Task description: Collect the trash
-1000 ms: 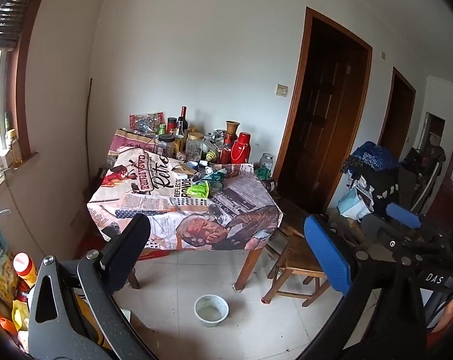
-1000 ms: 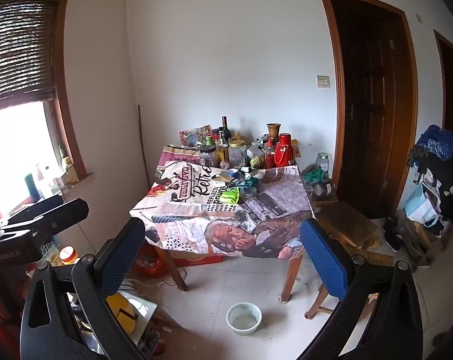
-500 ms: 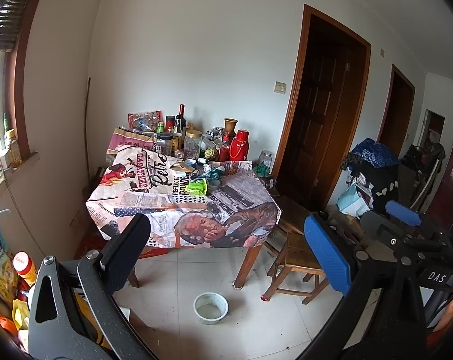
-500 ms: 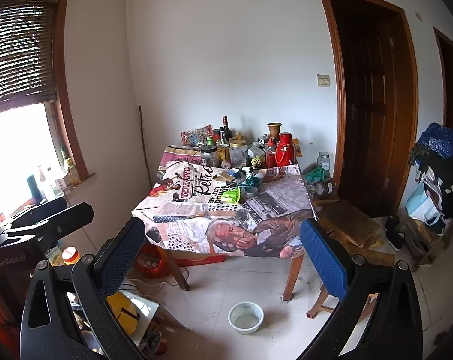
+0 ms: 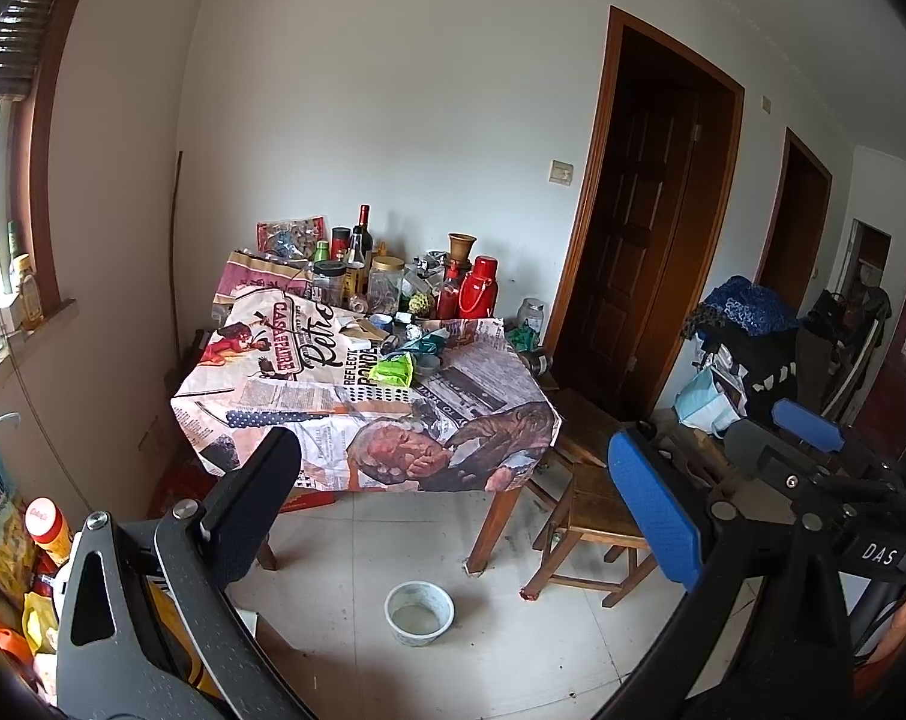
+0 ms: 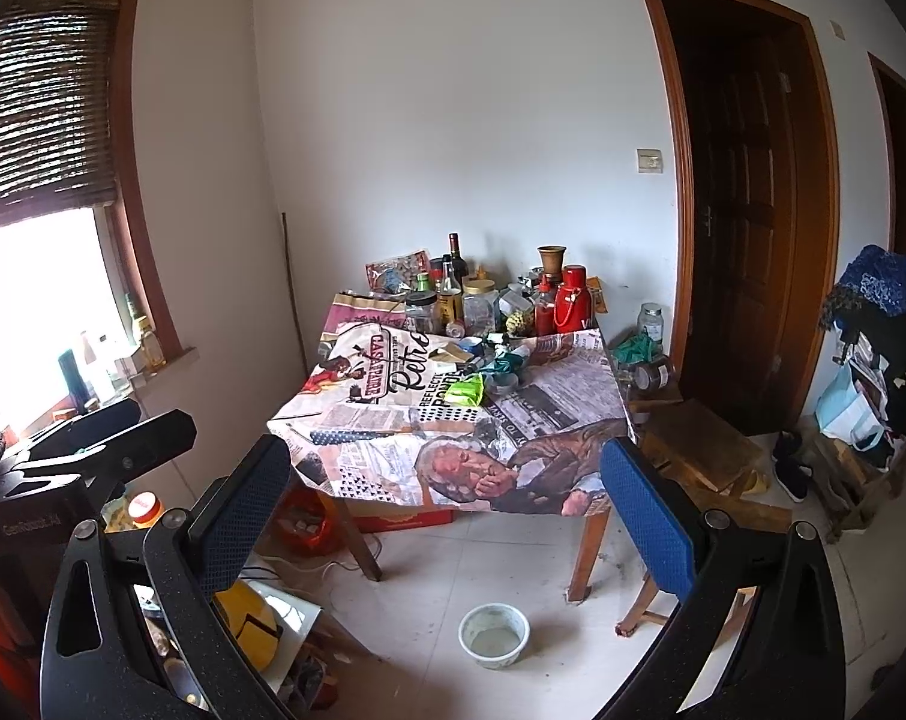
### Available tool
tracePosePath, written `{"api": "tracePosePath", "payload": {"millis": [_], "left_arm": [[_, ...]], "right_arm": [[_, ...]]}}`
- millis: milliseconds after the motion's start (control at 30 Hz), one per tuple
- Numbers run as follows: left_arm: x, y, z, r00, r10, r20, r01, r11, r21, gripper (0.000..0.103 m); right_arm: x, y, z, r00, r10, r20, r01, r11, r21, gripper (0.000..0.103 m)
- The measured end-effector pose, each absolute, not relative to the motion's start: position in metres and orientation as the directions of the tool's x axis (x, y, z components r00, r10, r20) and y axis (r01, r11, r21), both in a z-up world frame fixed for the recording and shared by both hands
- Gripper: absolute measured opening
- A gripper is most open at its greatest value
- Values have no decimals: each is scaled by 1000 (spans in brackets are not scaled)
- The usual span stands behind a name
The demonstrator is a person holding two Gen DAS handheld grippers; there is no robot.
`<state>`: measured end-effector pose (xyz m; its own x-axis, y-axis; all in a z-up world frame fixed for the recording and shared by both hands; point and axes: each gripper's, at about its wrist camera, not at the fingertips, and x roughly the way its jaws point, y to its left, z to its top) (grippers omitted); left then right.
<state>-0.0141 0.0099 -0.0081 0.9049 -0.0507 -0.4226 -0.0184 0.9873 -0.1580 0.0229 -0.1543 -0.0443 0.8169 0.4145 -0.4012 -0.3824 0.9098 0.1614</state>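
Your left gripper [image 5: 453,486] stands with its fingers wide apart and nothing between them; your right gripper [image 6: 447,492] is likewise spread and empty. Both are held in the air, well short of the table [image 5: 501,516], and neither touches anything. In the left wrist view, the right gripper's blue pad shows at the right edge; in the right wrist view, the left gripper's dark fingers show at the left.

The trash sits on the table top, around the middle and toward the far half of the printed cloth [image 6: 393,414]. The clearest item is a bright green wrapper [image 5: 394,369], lying flat and crumpled, its long axis running roughly across the table from left to right, slightly skewed. Just behind it lies a teal wrapper [image 5: 424,343], bunched, with no clear direction. Beside these sit small round lids or tins, too small to identify.

Along the table's far edge, against the wall, stand upright bottles and jars, including a red flask [image 6: 575,299] and a dark wine bottle [image 6: 456,264].

On the tiled floor in front of the table rests a white bowl [image 6: 493,636], upright. A wooden stool [image 5: 591,516] stands just beside the table's right front leg.
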Motion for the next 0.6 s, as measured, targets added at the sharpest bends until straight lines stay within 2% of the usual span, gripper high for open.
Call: {"api": "tracePosePath", "payload": {"millis": [600], "left_arm": [[-11,12,-10,899,-46,-435,-27,987,-159,103]], "right_arm": [[27,-155,-43,806,428,-410,-394,904,170,103]]}}
